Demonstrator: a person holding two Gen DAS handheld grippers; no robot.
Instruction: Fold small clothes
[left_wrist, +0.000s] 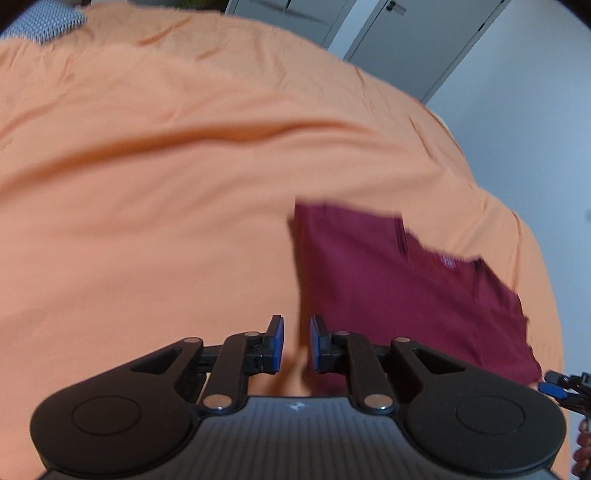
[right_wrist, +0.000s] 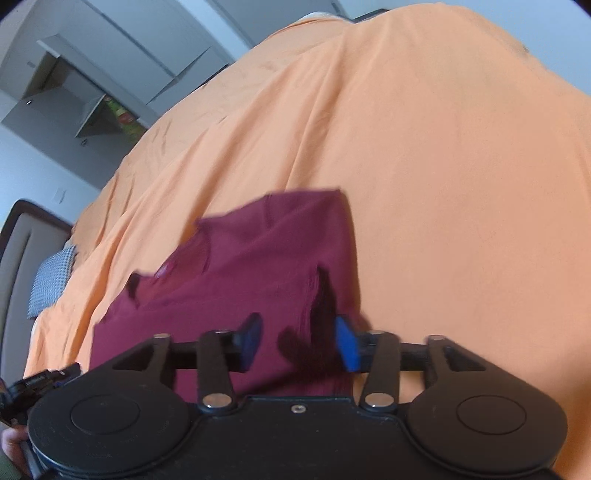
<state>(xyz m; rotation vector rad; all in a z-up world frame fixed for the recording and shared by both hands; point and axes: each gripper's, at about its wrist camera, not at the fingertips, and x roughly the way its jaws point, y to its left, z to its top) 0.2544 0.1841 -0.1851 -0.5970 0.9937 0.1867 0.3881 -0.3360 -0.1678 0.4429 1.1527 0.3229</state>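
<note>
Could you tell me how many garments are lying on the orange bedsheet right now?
1: a maroon garment lies folded on the orange bedsheet, just ahead of the right gripper.

motion blur smears the maroon garment (left_wrist: 406, 295) edges.

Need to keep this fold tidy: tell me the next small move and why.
Probably lift the right tool clear of the maroon garment. Its pads stand apart with nothing pinched, and the garment lies folded on the orange sheet; the left tool is already beside it, empty.
</note>
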